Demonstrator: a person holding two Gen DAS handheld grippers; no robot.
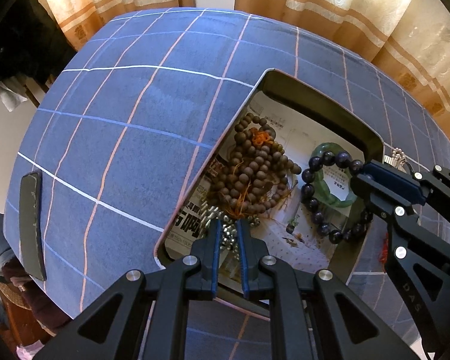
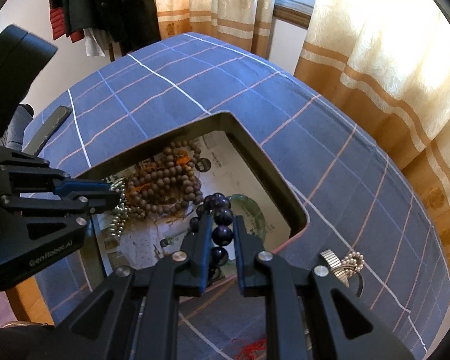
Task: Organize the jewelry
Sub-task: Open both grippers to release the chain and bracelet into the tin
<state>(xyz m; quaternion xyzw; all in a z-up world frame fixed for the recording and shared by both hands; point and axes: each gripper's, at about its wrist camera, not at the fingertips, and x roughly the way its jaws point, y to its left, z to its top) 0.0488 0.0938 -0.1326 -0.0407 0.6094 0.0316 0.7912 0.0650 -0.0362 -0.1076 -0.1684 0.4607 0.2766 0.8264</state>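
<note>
Your right gripper (image 2: 222, 234) has its jaws drawn narrow on the dark purple round-bead bracelet (image 1: 330, 192), one bead pinched between the blue pads while the rest of the loop hangs down inside the dark rectangular box (image 2: 297, 207). Your left gripper (image 1: 228, 234) has its jaws narrow too, closed on the silver metal-bead chain (image 2: 118, 210), whose free length dangles into the same box beside the pile of brown wooden prayer beads with orange thread (image 1: 255, 174).

By the look of it, you are at the placing step: both pieces are held over the box and low in its opening, neither yet let go. The next move calls for easing each one down until it rests on the printed newspaper lining (image 1: 300, 234), then opening the jaws and lifting straight out so nothing drags along. Keep the purple loop from snagging the pale green jade bangle (image 2: 255, 210) lying just under it, and set the chain beside the wooden beads, not tangled in their threads.

Outside the box, a silver stretch watch band with a small bead cluster (image 2: 342, 264) lies on the blue cloth with pink and white check lines (image 1: 120, 150), likely next to go in. A flat black bar (image 1: 31, 225) lies well apart near the cloth's edge. Cream and tan curtains (image 2: 375, 60) hang behind, and dark clothes (image 2: 99, 6) hang at the wall.
</note>
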